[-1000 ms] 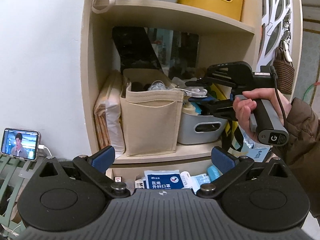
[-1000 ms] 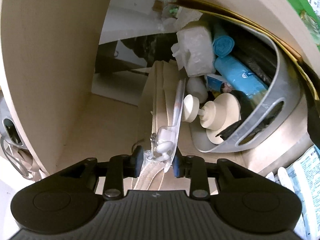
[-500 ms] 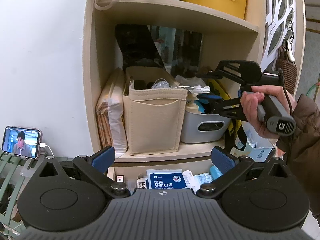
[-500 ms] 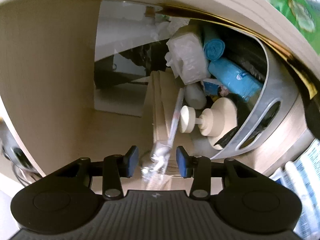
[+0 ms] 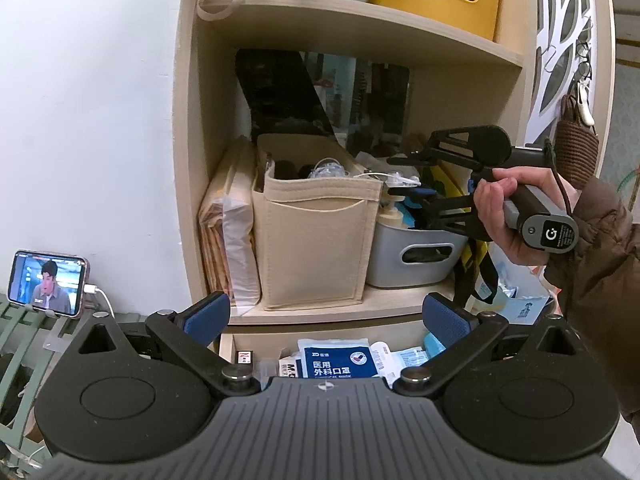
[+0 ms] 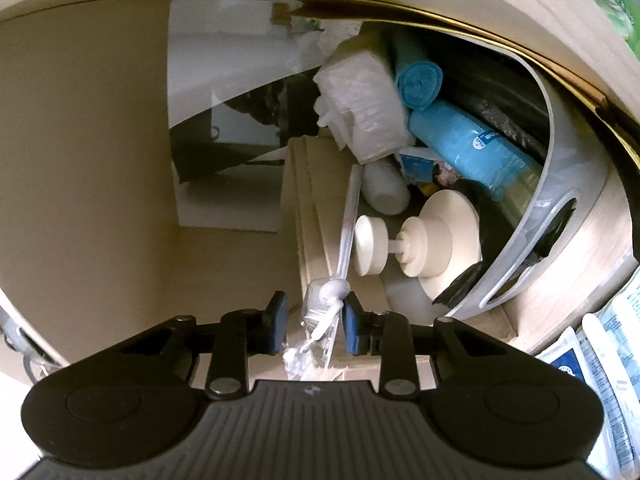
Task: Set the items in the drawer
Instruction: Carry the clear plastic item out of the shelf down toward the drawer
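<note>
1. The right gripper (image 6: 313,325) was at the shelf, between the beige felt bin (image 5: 316,240) and the grey basket (image 5: 416,256).
2. Its jaws were closing around a clear packet with a white tube part (image 6: 326,304); the right pad touched it, the left pad stood apart.
3. The packet's long axis ran from the jaws to the far side, beside the pump bottle (image 6: 424,248).
4. The left gripper (image 5: 326,320) was wide apart and empty, near the open drawer (image 5: 228,346).

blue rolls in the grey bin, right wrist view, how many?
2. One blue roll sits end-on at the back of the grey bin; the other blue roll lies lengthwise just in front of it. More may be hidden under the clutter.
</note>
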`<state>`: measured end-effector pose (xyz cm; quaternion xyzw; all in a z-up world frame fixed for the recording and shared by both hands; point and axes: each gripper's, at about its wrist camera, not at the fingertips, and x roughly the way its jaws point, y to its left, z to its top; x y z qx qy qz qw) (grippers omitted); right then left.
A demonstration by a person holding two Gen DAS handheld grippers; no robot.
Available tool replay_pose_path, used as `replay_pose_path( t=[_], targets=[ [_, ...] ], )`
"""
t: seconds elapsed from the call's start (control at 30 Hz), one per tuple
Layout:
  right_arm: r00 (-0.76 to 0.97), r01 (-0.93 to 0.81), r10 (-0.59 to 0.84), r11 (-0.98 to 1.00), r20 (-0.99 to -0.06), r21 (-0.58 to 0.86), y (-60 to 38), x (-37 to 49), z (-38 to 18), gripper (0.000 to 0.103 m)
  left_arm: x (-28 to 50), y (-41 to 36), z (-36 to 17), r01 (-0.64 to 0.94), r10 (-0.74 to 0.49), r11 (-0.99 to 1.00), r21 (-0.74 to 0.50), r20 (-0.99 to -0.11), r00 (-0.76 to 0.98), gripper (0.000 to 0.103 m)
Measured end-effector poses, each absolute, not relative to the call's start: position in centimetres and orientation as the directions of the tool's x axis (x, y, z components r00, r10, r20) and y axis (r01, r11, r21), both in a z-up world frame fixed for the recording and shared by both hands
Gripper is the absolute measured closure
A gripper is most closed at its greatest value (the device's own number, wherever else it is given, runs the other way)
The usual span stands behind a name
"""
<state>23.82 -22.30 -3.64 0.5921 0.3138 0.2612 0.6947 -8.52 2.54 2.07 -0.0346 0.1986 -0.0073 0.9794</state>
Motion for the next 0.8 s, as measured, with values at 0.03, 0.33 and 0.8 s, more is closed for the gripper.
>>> replay_pose_path(
  t=[0.03, 0.33, 0.8],
  targets=[
    [0.666, 0.01, 0.734, 0.169, -0.133, 0.986, -22.2, 24.0, -3.7, 0.068, -8.5, 2.6, 2.1, -0.002, -0.026, 0.997, -0.072, -0.39, 0.92, 0.0],
    [0.702, -0.057, 0.71, 0.139, -0.059, 0.989, -22.7, 22.6, -3.6, 0.079, -8.5, 2.7, 1.9, 0.004, -0.033, 0.997, -0.073, -0.399, 0.916, 0.0],
    [0.866, -0.259, 0.497, 0.545, -0.058, 0.797, -24.7, 15.1, -0.1, 0.08, -8.8, 1.5, 1.9, 0.076, -0.092, 0.995, -0.057, -0.395, 0.914, 0.0]
  ],
)
